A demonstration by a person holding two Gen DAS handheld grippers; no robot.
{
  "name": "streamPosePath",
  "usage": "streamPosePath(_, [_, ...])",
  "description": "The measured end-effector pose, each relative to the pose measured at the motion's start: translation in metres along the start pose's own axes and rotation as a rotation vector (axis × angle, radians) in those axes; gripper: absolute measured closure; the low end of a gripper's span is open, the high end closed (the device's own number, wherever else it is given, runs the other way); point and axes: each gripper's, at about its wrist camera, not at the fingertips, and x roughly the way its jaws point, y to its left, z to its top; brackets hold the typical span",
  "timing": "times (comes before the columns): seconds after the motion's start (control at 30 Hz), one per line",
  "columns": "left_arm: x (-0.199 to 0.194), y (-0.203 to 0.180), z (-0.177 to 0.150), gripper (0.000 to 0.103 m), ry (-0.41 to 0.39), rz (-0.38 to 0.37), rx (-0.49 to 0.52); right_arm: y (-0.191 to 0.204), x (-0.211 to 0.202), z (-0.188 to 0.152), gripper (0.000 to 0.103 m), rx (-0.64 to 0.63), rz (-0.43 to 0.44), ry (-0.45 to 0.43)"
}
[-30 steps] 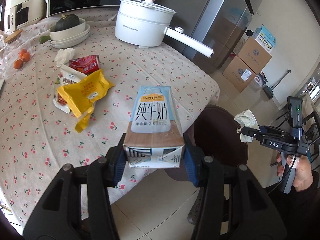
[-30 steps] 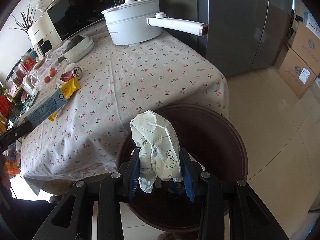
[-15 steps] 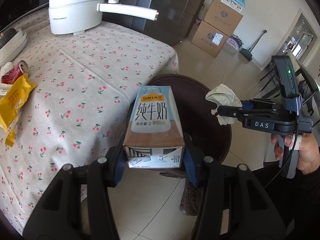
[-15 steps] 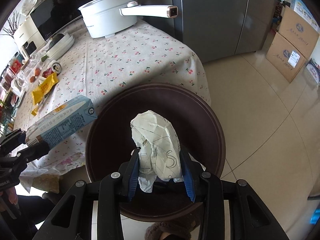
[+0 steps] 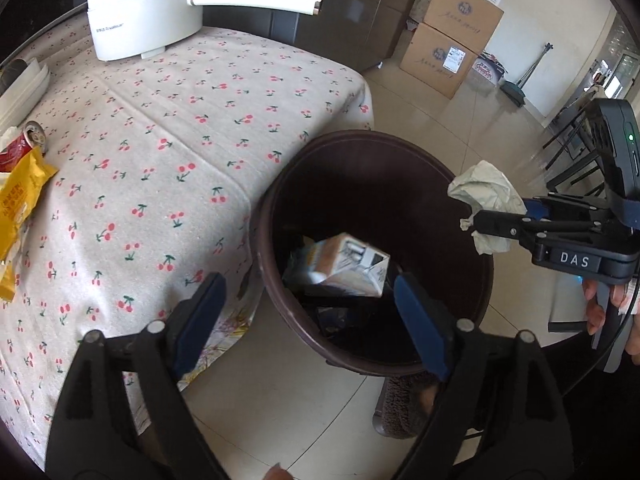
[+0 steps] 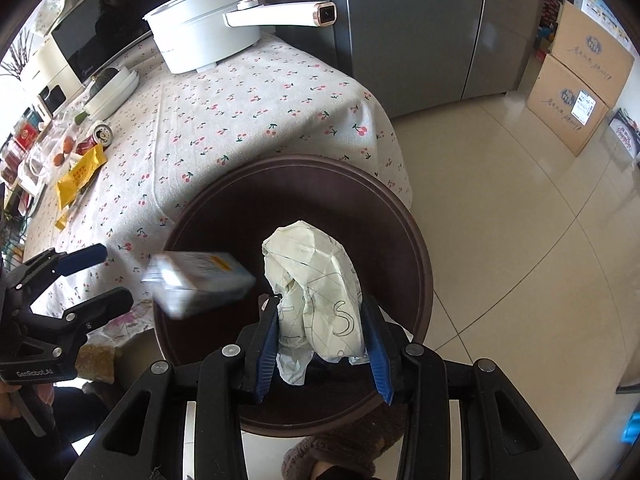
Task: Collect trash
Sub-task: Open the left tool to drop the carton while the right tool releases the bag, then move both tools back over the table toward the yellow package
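My left gripper (image 5: 306, 292) hangs over the dark brown trash bin (image 5: 272, 208), its jaws opening wide with nothing pressed between them. The milk carton (image 5: 340, 268) is free of the pads and tumbling into the bin; in the right wrist view it is a blurred carton (image 6: 200, 280) above the bin (image 6: 420, 248). My right gripper (image 6: 320, 312) is over the same bin, jaws starting to open, pads still pressing the crumpled paper (image 6: 316, 280). The left wrist view shows that paper (image 5: 488, 192) at the right gripper's tips (image 5: 480, 220).
The table with the cherry-print cloth (image 5: 160, 140) borders the bin on the left. On it are a white pot (image 5: 140, 12) with a long handle, a yellow wrapper (image 5: 20, 204) and a red can (image 5: 24, 144). Cardboard boxes (image 5: 452, 40) and a grey fridge (image 6: 420, 40) stand behind.
Both grippers moved from the table edge to over the bin. The left jaws opened and the milk carton dropped out into the bin. The right gripper kept its hold on the paper.
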Motion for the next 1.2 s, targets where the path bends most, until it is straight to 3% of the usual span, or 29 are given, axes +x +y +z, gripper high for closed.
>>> streamPosePath(0.37, [-0.012,0.034,-0.004,0.012,0.007,0.113,-0.071,0.006,0.006,0.001,0.060,-0.015,-0.001,0.013])
streamPosePath(0.5, [-0.023,0.050,-0.006,0.007,-0.012,0.140,-0.105,0.011,0.009,0.004,0.059,-0.014,0.002,0.021])
streamPosePath(0.57, [-0.031,0.057,-0.006,0.002,-0.029,0.159,-0.121,0.012,0.009,0.006,0.050,0.005,0.013,0.018])
streamPosePath(0.63, [-0.038,0.064,-0.007,0.001,-0.045,0.173,-0.135,0.012,0.007,0.009,0.019,0.040,0.029,0.006])
streamPosePath(0.67, [-0.042,0.068,-0.007,0.001,-0.050,0.178,-0.144,0.012,0.005,0.010,0.017,0.053,0.040,-0.001])
streamPosePath(1.2, [-0.077,0.123,-0.027,0.001,-0.076,0.242,-0.269,0.057,0.000,0.027,0.017,0.000,0.071,-0.031])
